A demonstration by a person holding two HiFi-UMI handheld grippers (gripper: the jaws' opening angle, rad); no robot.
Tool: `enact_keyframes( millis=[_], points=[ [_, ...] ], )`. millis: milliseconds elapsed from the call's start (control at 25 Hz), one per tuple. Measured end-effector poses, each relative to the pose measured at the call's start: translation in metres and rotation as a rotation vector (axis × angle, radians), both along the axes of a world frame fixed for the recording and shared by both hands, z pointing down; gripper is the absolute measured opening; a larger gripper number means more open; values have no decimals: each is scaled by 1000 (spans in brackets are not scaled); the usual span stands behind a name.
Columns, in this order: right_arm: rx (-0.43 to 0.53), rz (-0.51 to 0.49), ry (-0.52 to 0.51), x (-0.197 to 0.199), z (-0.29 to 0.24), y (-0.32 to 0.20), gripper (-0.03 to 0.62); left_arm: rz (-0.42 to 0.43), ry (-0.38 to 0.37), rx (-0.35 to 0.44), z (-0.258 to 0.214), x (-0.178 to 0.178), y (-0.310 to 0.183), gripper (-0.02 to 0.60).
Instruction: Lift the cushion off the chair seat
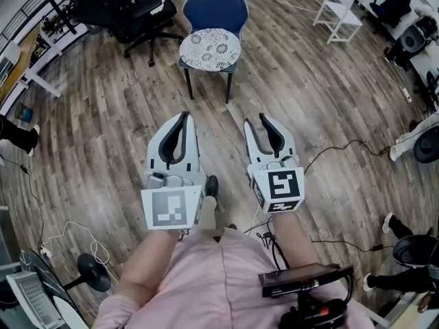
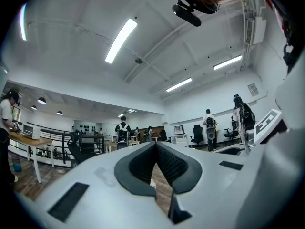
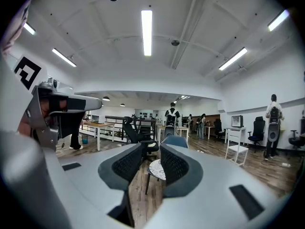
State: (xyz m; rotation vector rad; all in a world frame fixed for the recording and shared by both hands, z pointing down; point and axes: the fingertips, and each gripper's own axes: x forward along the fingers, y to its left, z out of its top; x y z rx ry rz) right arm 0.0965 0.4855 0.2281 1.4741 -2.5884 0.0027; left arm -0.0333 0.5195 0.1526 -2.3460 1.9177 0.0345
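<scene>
The cushion (image 1: 210, 49) lies flat on the seat of the blue chair (image 1: 214, 9), covering almost all of it, with its near rim at the seat's front edge. It is a round, thin pad in a white patterned cover.

Both grippers hang well short of the chair, over the wooden floor (image 1: 322, 108) in front of it, and point toward it. The left gripper (image 1: 184, 117) has its pads pressed together at the tips with nothing between them. The right gripper (image 1: 256, 122) has its jaws a narrow gap apart and is empty too; in the right gripper view the cushion (image 3: 156, 170) shows through that gap, far off.

The pad looks light and soft, so it will likely droop if pinched at 1 point only. The cloth cover should give the pads good friction. The rim at the chair's front edge is the easiest place to take hold, ideally with 2 grips spread along it, so the left jaws would need to open first. Whether ties fasten it to the chair cannot be seen.
</scene>
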Motion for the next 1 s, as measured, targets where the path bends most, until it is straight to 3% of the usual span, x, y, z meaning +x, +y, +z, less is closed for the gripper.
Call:
enact_keyframes(
  millis=[640, 1000],
  points=[
    [41, 47, 12, -67, -23, -161, 116, 39, 8, 45, -24, -73, -164, 11],
    [18, 83, 8, -64, -13, -214, 112, 85, -6, 3, -2, -68, -220, 11]
  ],
)
